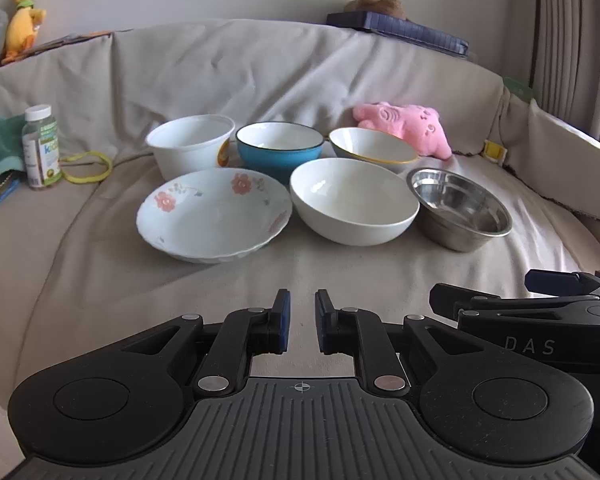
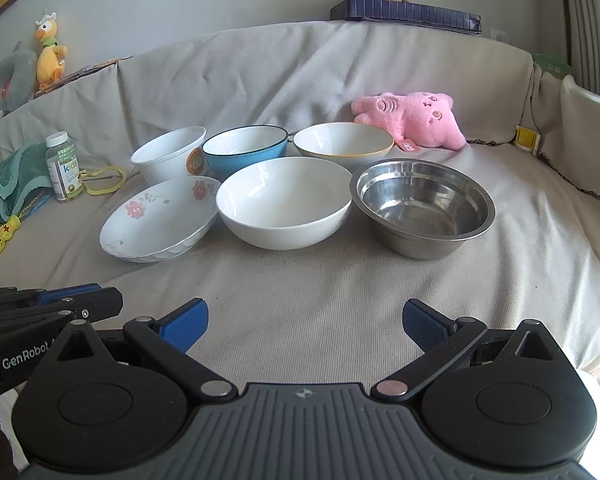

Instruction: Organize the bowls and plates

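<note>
Bowls sit in two rows on a sofa (image 2: 300,300) draped in a beige cover. In the front row the floral bowl (image 2: 158,220) touches the plain white bowl (image 2: 284,204), and the steel bowl (image 2: 424,210) stands just beside that one. Behind them are a white plastic tub (image 2: 170,154), a blue bowl (image 2: 244,151) and a gold-rimmed bowl (image 2: 343,145). A pink plush toy (image 2: 412,120) lies near the gold-rimmed bowl, and a vitamin bottle (image 2: 64,168) stands well left of the tub. The left tool (image 1: 302,320) hovers with only a narrow gap between its pads, holding nothing. The right tool (image 2: 305,320) is spread wide and empty, near the front row.
</note>
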A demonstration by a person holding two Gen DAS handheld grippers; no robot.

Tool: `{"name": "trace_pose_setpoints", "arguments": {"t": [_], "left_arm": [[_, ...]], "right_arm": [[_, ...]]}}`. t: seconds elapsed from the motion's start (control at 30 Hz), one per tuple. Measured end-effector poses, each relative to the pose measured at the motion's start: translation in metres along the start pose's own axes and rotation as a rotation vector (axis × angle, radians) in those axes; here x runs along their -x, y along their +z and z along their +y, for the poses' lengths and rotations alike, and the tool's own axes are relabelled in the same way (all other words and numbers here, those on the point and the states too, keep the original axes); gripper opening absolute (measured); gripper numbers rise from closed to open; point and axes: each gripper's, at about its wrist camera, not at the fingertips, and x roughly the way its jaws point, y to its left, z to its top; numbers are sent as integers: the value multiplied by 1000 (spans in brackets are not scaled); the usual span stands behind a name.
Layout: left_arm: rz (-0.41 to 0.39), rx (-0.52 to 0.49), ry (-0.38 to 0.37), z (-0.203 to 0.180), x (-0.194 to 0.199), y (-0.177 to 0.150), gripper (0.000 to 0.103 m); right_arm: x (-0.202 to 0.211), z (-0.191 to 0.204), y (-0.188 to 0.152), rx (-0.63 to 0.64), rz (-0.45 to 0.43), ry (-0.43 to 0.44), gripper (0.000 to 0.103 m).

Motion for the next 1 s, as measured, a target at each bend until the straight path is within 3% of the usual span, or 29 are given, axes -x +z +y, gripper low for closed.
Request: {"name": "trace_pose_setpoints", "arguments": {"t": [0.2, 0.27, 0.37, 0.47, 0.57, 0.67, 0.83, 0.9, 1.0], "left_arm": [[-26, 0, -14, 8, -7, 11, 15], [-34, -12, -52, 14, -12, 17, 15], [-9, 0, -176, 29, -29, 33, 18], [58, 102, -342, 56, -53, 54, 20], [118, 150, -422, 80, -80, 78, 20], [157, 111, -434, 102, -105, 103, 20], [138, 127, -264, 147, -133, 122, 19], [142, 209, -282, 170, -139, 125, 19], [84, 308, -350, 203, -137, 127, 19]], "right_arm": [[-6, 0, 7, 2, -7, 2, 103], [-10, 0, 9, -1, -11, 5, 103], [-19, 1, 14, 0, -3, 7, 103], [-27, 3, 22, -5, -8, 26, 103], [-39, 8, 31, -19, 12, 66, 103], [-56, 20, 37, -8, 72, 99, 103], [-78, 43, 41, 27, 112, 96, 103], [-86, 47, 40, 13, 139, 117, 103], [-97, 55, 41, 0, 173, 145, 103]]}}
